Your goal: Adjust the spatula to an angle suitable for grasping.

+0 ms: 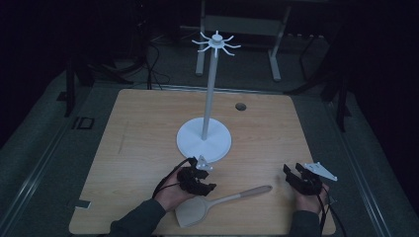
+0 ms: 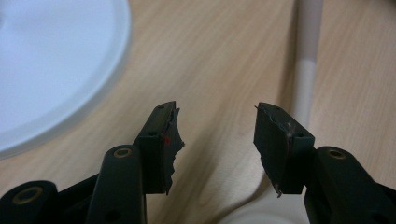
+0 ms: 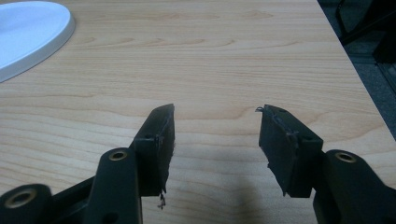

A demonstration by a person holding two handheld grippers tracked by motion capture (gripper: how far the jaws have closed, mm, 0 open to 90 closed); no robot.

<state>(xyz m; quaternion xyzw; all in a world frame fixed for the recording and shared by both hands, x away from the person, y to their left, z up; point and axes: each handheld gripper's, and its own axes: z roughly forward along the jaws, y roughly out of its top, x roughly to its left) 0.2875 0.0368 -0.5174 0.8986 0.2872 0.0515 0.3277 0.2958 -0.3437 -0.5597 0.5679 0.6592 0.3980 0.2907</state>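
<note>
A wooden spatula (image 1: 237, 195) lies flat near the table's front edge, blade toward the person and handle pointing right. My left gripper (image 1: 207, 188) hovers just over the neck of the spatula, with its jaws open. In the left gripper view the pale handle (image 2: 306, 70) runs down behind the right jaw of my left gripper (image 2: 217, 109), and no pad touches it. A white stand (image 1: 210, 89) with a round base (image 1: 204, 143) and a ring of hooks (image 1: 216, 42) rises mid-table. My right gripper (image 1: 292, 170) rests at the front right, open and empty (image 3: 217, 109).
The wooden table (image 1: 138, 128) has a small round hole (image 1: 240, 106) at its back right and a notch (image 1: 83, 203) at its front left edge. The stand's base (image 3: 28, 37) lies left of the right gripper. Dark floor, cables and frame legs surround the table.
</note>
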